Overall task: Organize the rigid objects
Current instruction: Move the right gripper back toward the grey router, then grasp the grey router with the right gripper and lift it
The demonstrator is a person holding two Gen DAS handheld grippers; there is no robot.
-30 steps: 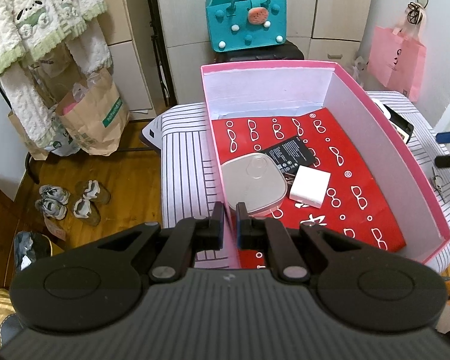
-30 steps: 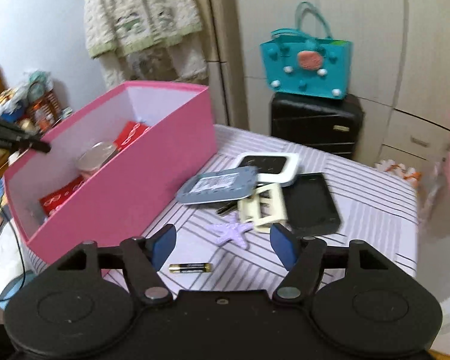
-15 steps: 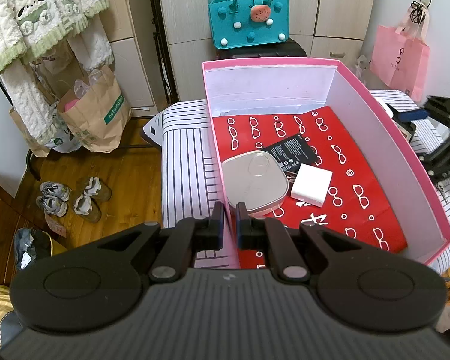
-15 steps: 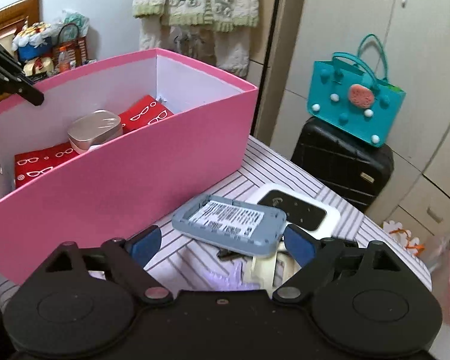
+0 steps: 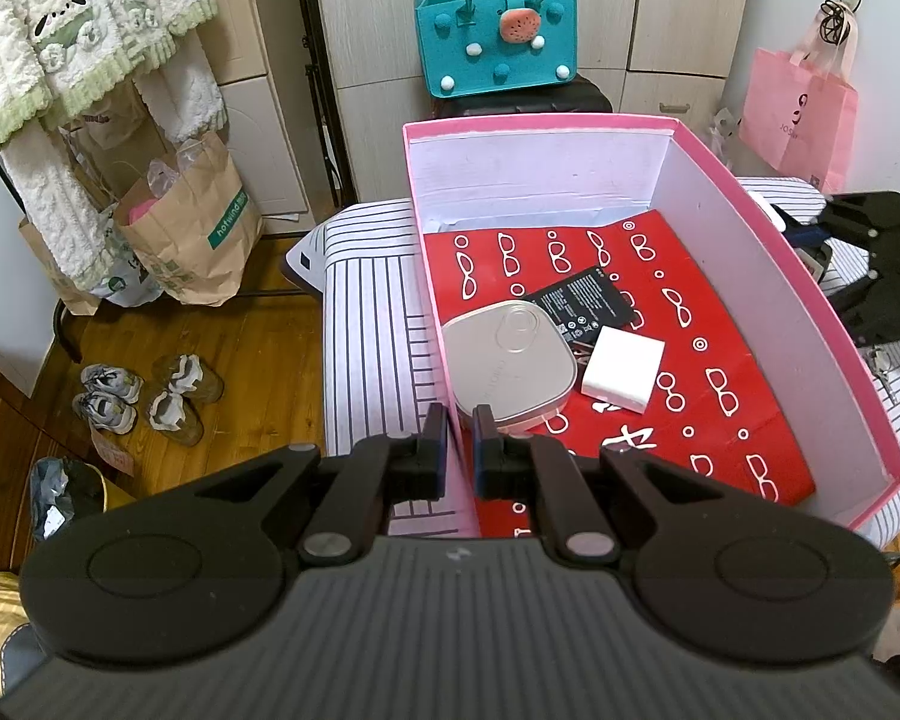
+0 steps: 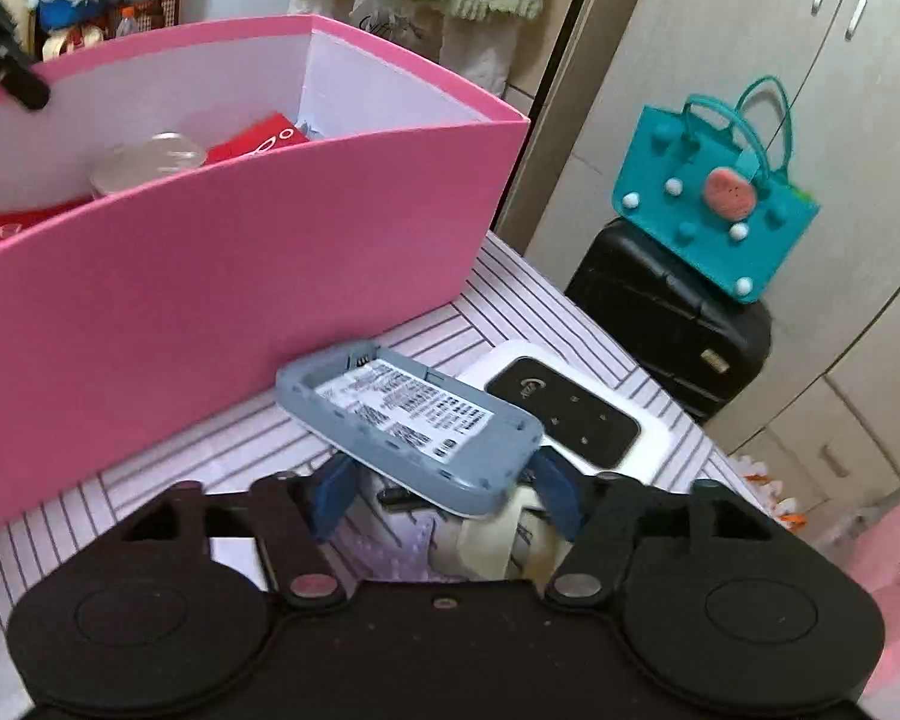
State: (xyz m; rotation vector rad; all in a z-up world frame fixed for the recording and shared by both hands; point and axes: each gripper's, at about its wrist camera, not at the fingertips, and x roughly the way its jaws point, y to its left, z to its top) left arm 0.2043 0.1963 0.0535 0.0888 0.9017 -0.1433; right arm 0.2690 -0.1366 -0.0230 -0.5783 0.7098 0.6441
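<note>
Two grippers were at work. The left gripper [image 5: 461,441] was pinched onto the near wall of the tall pink cardboard box [image 5: 798,312], one finger inside and one outside, steadying it on the striped desk [image 5: 366,312]. Inside the box, on a red sheet printed with white spectacles, lay a rounded silver case [image 5: 507,360], a flat black battery [image 5: 582,306] and a small white block [image 5: 623,367].

The right gripper [image 6: 444,495] stood spread, its blue pads flanking the near end of a grey-blue rectangular plastic device shell with a printed label [image 6: 408,420]. That shell lay tilted, propped on a loose pile just beside the box's outer wall, its far edge overlapping a white-framed black gadget [image 6: 570,414].

Several risks seemed likely (all judged from this pose). Closing on a tilted, thin shell could let it pivot or squirt out of the pads. The cream-coloured piece [image 6: 480,546] and a purple item beneath might be caught or dragged. Lifting could scrape the gadget off toward the desk's edge. Any hard tug by the left gripper might buckle the thin cardboard wall.
</note>
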